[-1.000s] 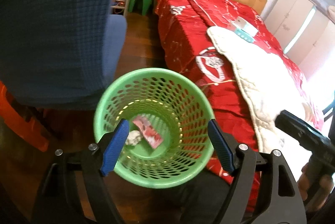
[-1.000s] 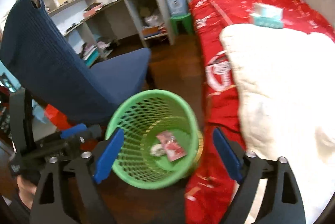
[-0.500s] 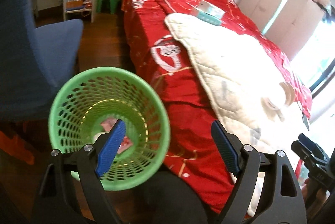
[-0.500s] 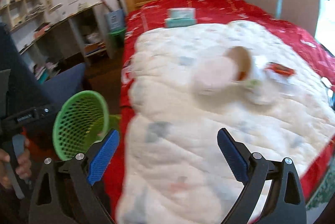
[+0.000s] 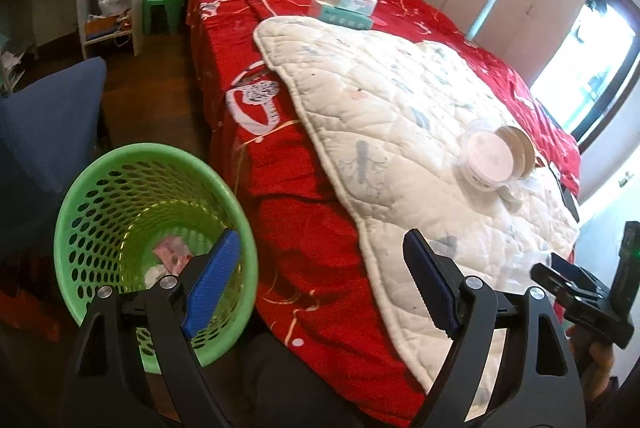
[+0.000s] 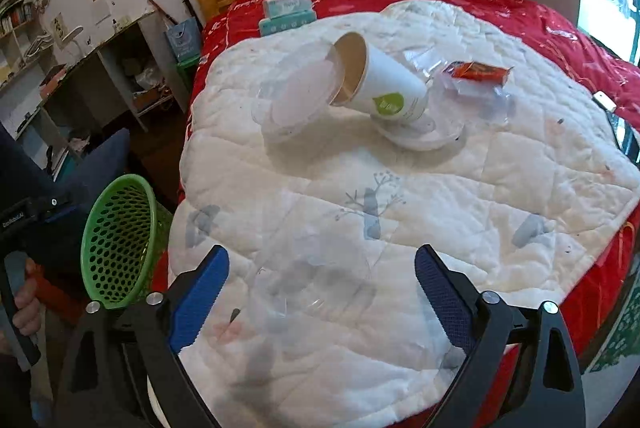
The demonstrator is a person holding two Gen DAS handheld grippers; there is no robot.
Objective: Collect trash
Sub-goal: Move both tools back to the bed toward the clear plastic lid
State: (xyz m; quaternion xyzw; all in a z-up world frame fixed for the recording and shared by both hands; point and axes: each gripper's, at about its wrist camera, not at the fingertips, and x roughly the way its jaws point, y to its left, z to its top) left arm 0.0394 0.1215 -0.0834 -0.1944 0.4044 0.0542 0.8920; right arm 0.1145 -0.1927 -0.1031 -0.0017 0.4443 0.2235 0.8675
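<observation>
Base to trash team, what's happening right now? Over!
Left hand-held gripper open, empty. Right hand-held gripper empty, jaws closing, above the clear plastic cup. Paper cup tipped on the white quilt. Green basket beside the bed, way clear.

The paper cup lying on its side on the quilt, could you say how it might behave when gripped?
The paper cup looks empty, so probably light. Its thin wall may crush under a firm squeeze. Lying sideways, propped on a clear lid, it could roll if nudged, though the soft quilt should slow it.

Basket [image 5: 120,188] on floor left of bed [image 5: 280,156]; cup [image 6: 384,84] on quilt [image 6: 400,196].
</observation>
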